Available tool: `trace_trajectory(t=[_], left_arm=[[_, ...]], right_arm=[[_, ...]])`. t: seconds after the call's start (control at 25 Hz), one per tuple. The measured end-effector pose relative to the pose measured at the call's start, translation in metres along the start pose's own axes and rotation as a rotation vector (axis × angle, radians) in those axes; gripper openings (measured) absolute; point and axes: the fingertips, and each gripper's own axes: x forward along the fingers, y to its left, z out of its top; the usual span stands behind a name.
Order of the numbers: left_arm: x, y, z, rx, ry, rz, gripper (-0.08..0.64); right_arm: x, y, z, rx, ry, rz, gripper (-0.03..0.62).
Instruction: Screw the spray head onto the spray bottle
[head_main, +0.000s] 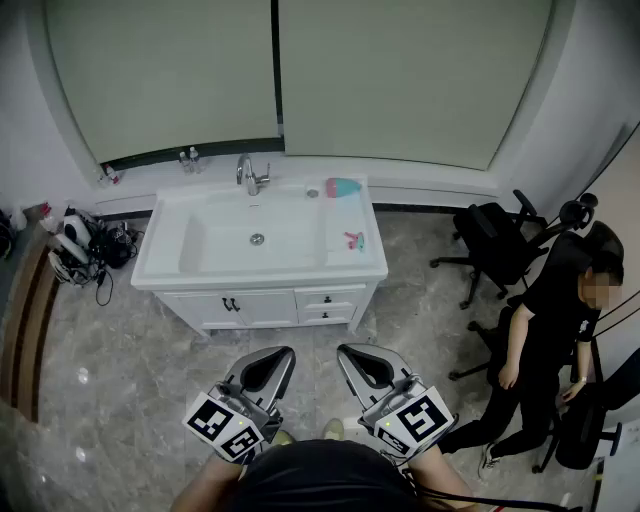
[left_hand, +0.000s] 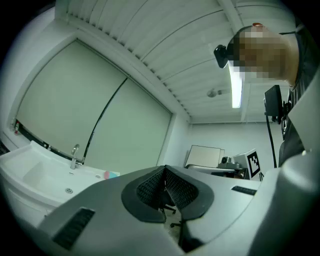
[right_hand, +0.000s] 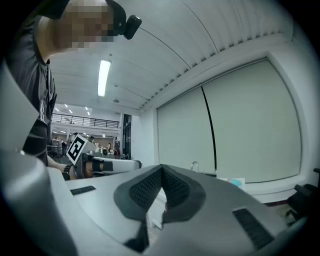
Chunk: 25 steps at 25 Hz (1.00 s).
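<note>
Both the left gripper (head_main: 283, 352) and right gripper (head_main: 347, 350) are closed and empty, far from the spray bottle (head_main: 343, 187) and spray head (head_main: 354, 240) on the sink (head_main: 250, 277) rim, where a hasty reach could knock either into the basin.

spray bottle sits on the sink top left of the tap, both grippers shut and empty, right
The spray bottle sits right of the tap, not left, as the head view shows. It is on the sink top, and the left gripper and right gripper are both shut and empty.
</note>
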Motion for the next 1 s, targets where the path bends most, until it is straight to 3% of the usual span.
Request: trace_trajectory(t=[0.52,0.76,1.0], left_arm=[[-0.007,0.002,-0.001,-0.028,0.025,0.000,0.005],[-0.002,0.005,-0.011,-0.047,0.045,0.003,0.005],[0.025,0.006,-0.020,-0.035,0.057,0.007,0.005]], right_arm=[[-0.001,0.007,0.003,0.030,0.012,-0.006,0.000],[-0.002,0.001,0.001,0.141,-0.040,0.033,0.000],[-0.014,-0.029,-0.006,0.166,-0.056,0.030,0.005]])
